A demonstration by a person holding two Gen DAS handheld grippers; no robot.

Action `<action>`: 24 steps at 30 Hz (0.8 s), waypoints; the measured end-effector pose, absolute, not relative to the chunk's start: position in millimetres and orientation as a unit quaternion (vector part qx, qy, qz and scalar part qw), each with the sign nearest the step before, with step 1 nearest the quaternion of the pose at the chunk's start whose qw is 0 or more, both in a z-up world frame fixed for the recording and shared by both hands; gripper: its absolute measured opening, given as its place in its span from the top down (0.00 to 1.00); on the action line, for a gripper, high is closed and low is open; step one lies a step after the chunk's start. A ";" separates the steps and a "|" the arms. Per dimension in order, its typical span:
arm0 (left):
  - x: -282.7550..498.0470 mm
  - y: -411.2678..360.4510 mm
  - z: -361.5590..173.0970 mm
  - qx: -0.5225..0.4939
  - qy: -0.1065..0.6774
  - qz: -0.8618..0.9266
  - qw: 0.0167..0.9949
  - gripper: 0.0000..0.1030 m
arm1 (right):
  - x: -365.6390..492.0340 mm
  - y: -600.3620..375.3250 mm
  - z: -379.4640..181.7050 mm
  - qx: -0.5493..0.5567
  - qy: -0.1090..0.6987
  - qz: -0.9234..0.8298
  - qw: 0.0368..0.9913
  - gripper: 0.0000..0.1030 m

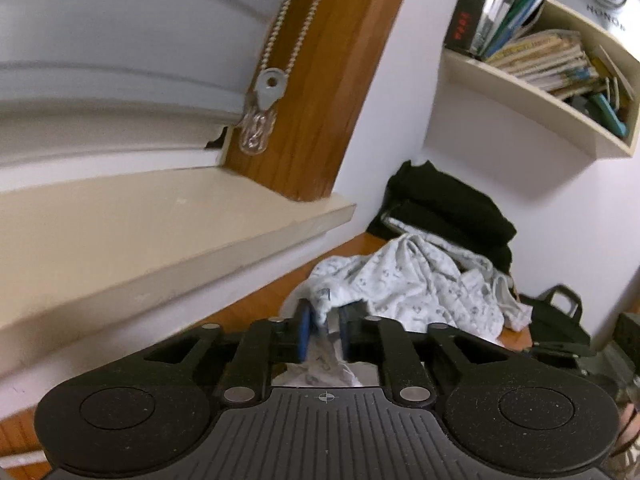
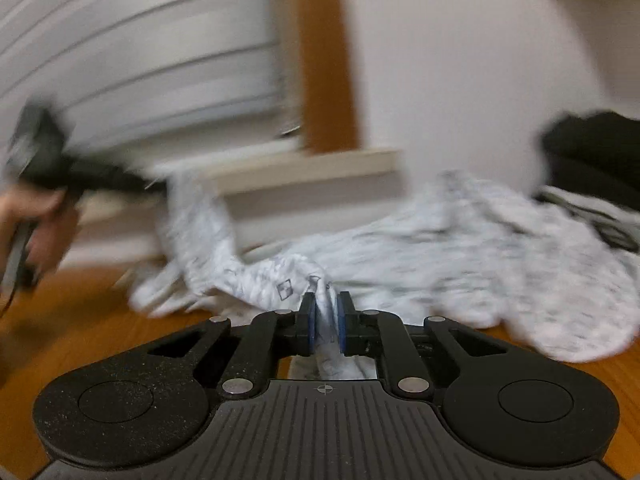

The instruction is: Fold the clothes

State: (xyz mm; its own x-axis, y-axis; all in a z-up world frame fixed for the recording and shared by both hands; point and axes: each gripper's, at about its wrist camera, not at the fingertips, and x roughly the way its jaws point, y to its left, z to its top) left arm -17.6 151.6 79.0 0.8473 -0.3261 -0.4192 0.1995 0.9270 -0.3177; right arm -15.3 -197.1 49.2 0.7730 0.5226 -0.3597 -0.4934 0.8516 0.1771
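Observation:
A white patterned garment [image 1: 420, 284] lies crumpled on the wooden table [image 1: 256, 300]. A strip of the garment passes between the blue pads [image 1: 305, 330] of my left gripper [image 1: 326, 330]. The jaws stand slightly apart, with a dark sliver beside the right pad, so they do not pinch it. In the right wrist view the garment [image 2: 500, 256] spreads to the right. My right gripper [image 2: 325, 320] is shut on a bunched fold of it. The left gripper [image 2: 156, 184] shows there blurred at the left, held by a hand [image 2: 36, 216], with cloth hanging from its tip.
A pile of black clothes [image 1: 448, 204] sits behind the garment against the wall. A cream window sill [image 1: 160, 232] juts out on the left under a blind and its bead chain [image 1: 280, 36]. A bookshelf [image 1: 540, 92] hangs at the upper right. A black bag [image 1: 556, 316] stands at the right.

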 end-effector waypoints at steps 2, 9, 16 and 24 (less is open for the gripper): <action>-15.1 151.6 75.3 -0.123 0.246 -0.130 0.953 0.82 | -10.1 -205.7 44.3 0.064 0.211 0.259 0.940 0.88; -23.1 144.1 75.9 -0.079 0.256 -0.124 0.955 0.56 | 1.4 -211.1 28.3 0.107 0.230 0.247 0.935 0.86; -28.1 140.6 71.6 -0.085 0.272 -0.191 0.939 0.37 | 4.0 -219.8 22.0 0.139 0.236 0.237 0.932 0.84; -19.4 129.1 52.8 -0.040 0.308 -0.154 0.938 0.63 | 1.2 -223.3 21.9 0.146 0.229 0.230 0.934 0.81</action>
State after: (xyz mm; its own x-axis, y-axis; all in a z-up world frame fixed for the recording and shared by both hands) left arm -19.4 129.1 52.8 0.7623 -0.3143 -0.5658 0.2649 0.9491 -0.1704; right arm 1.2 -223.3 21.9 0.7891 0.4974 -0.3605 -0.3636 0.8512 0.3786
